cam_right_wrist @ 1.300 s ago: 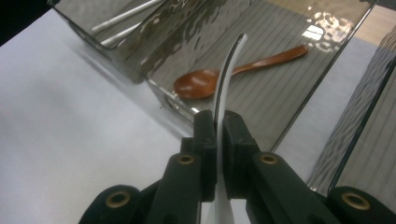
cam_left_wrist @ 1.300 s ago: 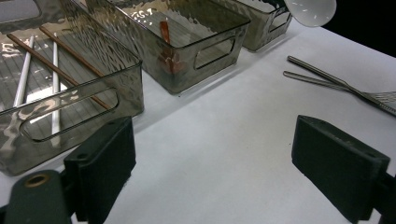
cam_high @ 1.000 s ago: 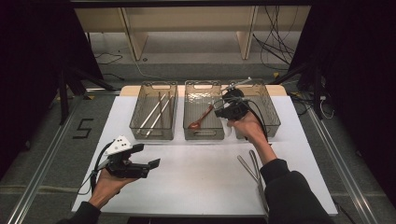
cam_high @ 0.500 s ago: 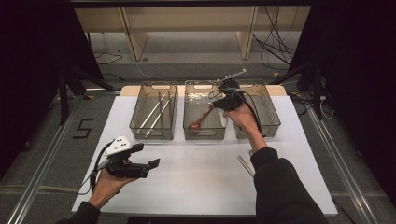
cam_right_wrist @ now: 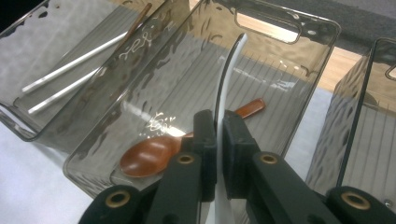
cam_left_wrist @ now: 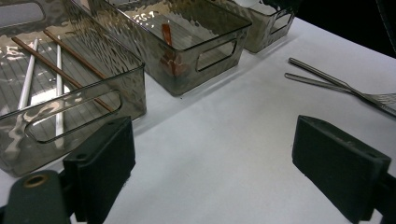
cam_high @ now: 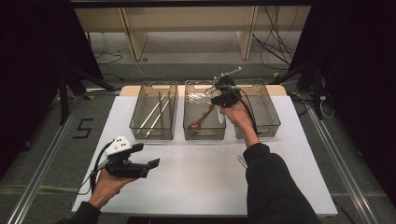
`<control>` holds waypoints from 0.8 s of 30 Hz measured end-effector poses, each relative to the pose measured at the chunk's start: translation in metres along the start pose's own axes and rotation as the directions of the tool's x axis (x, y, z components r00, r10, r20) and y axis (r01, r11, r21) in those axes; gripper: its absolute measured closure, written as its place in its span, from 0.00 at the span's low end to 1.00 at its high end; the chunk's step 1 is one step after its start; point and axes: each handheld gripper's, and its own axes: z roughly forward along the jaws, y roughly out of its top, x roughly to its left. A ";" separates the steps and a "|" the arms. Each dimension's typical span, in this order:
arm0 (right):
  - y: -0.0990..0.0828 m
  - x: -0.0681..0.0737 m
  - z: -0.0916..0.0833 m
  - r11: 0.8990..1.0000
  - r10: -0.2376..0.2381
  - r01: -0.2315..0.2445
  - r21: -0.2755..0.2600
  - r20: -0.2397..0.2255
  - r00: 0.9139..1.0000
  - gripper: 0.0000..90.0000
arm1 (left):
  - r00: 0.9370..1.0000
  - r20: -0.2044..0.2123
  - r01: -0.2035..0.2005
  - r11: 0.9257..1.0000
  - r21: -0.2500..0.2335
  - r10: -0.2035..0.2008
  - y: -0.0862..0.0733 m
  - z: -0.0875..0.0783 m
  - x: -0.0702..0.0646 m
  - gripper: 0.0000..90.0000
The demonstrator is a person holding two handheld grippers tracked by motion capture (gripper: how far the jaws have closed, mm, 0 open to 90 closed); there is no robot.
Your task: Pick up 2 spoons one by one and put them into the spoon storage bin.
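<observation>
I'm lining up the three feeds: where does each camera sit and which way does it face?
High view: above the table's near side, looking down on three bins; both forearms show.
Left gripper view: on the left gripper, facing the bins; open jaws.
Right gripper view: on the right gripper, over the middle bin; jaws clamp a white utensil.
Shared: brown spoon.

Three bins (cam_high: 154, 112), four chopsticks (cam_high: 159, 112), two spoons (cam_high: 200, 120), one fork (cam_left_wrist: 355, 91).

Three bins sit in a row upper centre: chopsticks (cam_high: 156, 112) in the left bin (cam_high: 154, 111), a spoon (cam_high: 200, 119) in the middle bin (cam_high: 204, 133).
</observation>
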 end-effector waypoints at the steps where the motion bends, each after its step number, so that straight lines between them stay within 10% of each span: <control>1: 0.000 0.000 0.001 1.000 0.002 -0.002 0.000 0.002 1.000 0.96 | 1.000 -0.001 0.000 1.000 -0.001 0.000 0.000 0.000 0.000 0.14; 24: -0.002 0.000 0.017 0.999 0.026 -0.027 0.019 0.042 0.999 0.94 | 1.000 0.004 0.002 1.000 -0.003 -0.002 0.000 0.000 -0.001 0.14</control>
